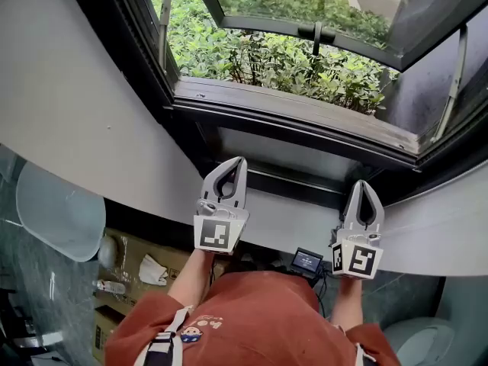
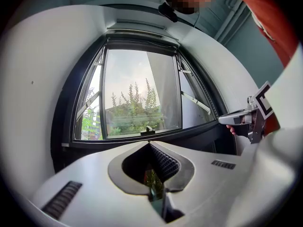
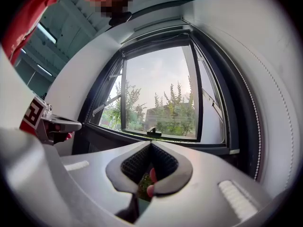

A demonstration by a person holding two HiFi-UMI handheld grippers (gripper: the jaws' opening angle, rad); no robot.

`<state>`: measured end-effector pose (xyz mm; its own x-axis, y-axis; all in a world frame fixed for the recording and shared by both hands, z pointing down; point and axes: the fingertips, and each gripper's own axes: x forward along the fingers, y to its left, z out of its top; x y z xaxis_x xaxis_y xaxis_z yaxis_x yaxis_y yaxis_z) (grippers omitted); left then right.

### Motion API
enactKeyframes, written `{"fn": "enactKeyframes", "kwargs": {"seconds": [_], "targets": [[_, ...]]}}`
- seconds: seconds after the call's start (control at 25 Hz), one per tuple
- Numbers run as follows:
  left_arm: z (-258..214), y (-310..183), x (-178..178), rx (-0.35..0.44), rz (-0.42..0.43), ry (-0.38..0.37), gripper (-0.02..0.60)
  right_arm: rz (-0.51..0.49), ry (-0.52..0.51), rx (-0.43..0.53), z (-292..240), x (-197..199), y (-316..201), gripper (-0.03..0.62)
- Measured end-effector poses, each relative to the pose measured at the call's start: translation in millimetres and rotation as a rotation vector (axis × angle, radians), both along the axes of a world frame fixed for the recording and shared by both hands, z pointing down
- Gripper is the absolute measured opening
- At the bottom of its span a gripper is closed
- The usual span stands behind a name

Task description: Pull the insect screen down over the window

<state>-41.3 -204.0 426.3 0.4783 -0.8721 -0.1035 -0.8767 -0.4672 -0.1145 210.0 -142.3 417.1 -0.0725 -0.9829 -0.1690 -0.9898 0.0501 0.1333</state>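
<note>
Head view shows the left tongs (image 1: 236, 163) and the right tongs (image 1: 361, 184) held side by side and well apart, near the lower edge of the dark-framed window (image 1: 297, 124). Both point at the window and touch nothing. In the left gripper view and the right gripper view each pair of jaws stands together at the tips with nothing gripped. Only greenery, and on the right a fingertip, shows through the gap behind them. The insect screen (image 3: 154, 28) seems to be gathered into a slim pale strip along the top of the frame, far above both tongs; its mesh cannot be made out. Below it the sash (image 3: 161, 98) is pushed outward on its stays, with the black handle (image 3: 154, 131) at the middle of its bottom rail and shrubs (image 1: 305, 63) outside.
</note>
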Motion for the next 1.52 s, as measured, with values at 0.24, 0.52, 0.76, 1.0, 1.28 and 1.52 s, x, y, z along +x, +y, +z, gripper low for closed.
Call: {"fn": "enactKeyframes", "kwargs": {"seconds": [0.24,0.52,0.76,1.0,1.28,1.52], "targets": [[-1.0,4.5,0.6,0.007,0.010,0.018,0.005,0.013,-0.001,0.007,2.4,-2.0,1.2,0.011],[-0.8,8.3,2.7,0.009,0.019,0.009,0.005,0.015,-0.010,0.010,2.5,-3.9,2.7,0.011],[-0.9,8.7,4.7,0.000,0.036,0.014,0.005,0.013,-0.018,0.013,1.9,-6.2,2.6,0.011],[-3.1,7.9,5.3,0.003,0.036,0.019,0.005,0.008,-0.021,0.022,0.5,-6.1,1.8,0.011],[-11.2,8.0,4.1,0.017,0.038,0.019,0.005,-0.005,-0.030,0.037,-4.3,-10.4,1.1,0.011],[-20.7,8.2,2.1,0.034,0.037,0.028,0.005,-0.008,-0.023,0.057,-13.0,-11.9,0.3,0.009]]}}
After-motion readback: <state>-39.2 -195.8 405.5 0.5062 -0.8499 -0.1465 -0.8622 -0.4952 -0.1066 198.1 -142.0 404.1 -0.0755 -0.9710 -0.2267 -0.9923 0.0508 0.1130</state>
